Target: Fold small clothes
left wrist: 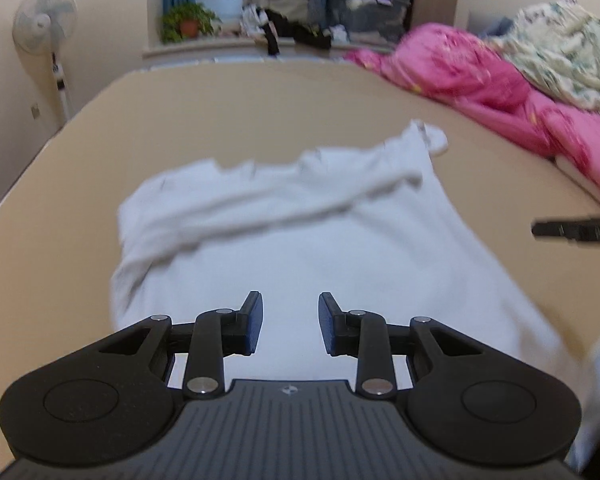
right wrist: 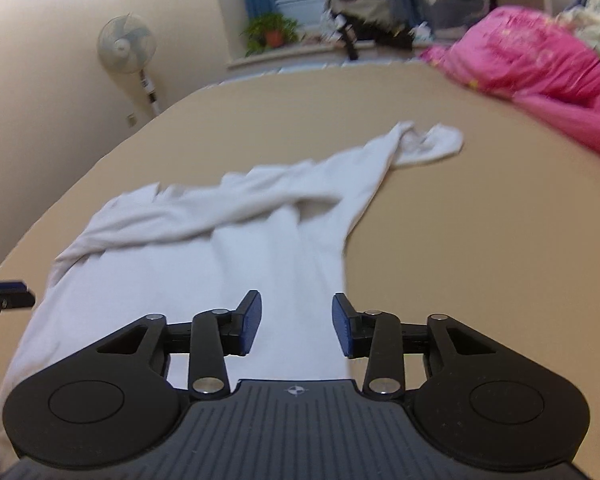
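Observation:
A white long-sleeved garment (left wrist: 300, 248) lies spread on a tan bed surface (left wrist: 80, 152), one sleeve folded across its upper part. In the right wrist view the same garment (right wrist: 204, 264) stretches away, its other sleeve cuff (right wrist: 432, 142) lying out at the far right. My left gripper (left wrist: 291, 322) hovers over the garment's near part, open, nothing between its blue pads. My right gripper (right wrist: 297, 322) is over the garment's right edge, open and empty too. The right gripper's fingertips (left wrist: 572, 231) show at the left view's right edge. The left gripper's fingertips (right wrist: 4, 300) show at the right view's left edge.
A pink quilt (left wrist: 500, 80) and a floral blanket (left wrist: 564, 48) are heaped on the bed's far right. A standing fan (left wrist: 46, 24) is by the left wall. A windowsill beyond the bed holds a potted plant (left wrist: 186, 22), piled clothes and a storage box (left wrist: 364, 8).

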Motion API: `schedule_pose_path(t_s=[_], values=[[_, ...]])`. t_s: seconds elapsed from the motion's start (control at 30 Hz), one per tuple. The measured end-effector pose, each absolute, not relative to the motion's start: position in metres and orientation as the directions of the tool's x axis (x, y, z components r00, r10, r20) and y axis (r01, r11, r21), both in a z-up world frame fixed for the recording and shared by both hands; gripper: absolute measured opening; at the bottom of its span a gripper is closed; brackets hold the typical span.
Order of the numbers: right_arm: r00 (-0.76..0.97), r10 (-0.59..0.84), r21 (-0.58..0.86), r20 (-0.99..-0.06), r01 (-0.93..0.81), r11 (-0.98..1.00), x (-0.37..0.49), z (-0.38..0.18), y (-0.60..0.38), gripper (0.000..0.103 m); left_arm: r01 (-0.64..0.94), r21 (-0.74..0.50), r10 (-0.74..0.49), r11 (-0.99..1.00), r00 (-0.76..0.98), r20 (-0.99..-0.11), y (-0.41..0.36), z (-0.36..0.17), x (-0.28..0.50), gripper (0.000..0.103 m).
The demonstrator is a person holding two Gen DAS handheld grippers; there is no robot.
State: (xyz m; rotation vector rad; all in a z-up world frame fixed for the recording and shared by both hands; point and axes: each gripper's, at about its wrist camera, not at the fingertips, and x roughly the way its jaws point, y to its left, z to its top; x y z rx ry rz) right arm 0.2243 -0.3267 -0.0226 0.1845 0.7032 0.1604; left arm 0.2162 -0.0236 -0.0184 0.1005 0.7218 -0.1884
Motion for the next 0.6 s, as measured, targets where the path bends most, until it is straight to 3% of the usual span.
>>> schedule_pose_path(t_s=[0.07, 0.17, 0.33, 0.5, 0.6], values=[[0.757, 0.166, 0.194, -0.632, -0.053, 0.980, 0.234, -0.023, -0.328, 0.042, 0.197, 0.035, -0.129, 0.980, 0.752, -0.647, -0.045, -0.020, 0.243, 0.032], [0.739, 0.144, 0.181, -0.658, -0.031, 0.983, 0.249, -0.029, -0.328, 0.042, 0.195, 0.027, -0.135, 0.980, 0.762, -0.634, -0.073, -0.032, 0.285, 0.019], [0.688, 0.162, 0.167, -0.707, -0.061, 0.984, 0.265, -0.039, -0.322, 0.042, 0.156, 0.135, -0.046, 0.979, 0.802, -0.595, -0.105, -0.064, 0.340, 0.021], [0.665, 0.195, 0.186, -0.721, -0.086, 0.979, 0.275, -0.043, -0.321, 0.042, 0.193, 0.137, -0.068, 0.971, 0.782, -0.619, -0.125, -0.101, 0.379, 0.052], [0.613, 0.230, 0.209, -0.756, -0.107, 0.972, 0.284, -0.053, -0.318, 0.042, 0.227, 0.167, -0.074, 0.960, 0.775, -0.628, -0.142, -0.119, 0.396, 0.063]])
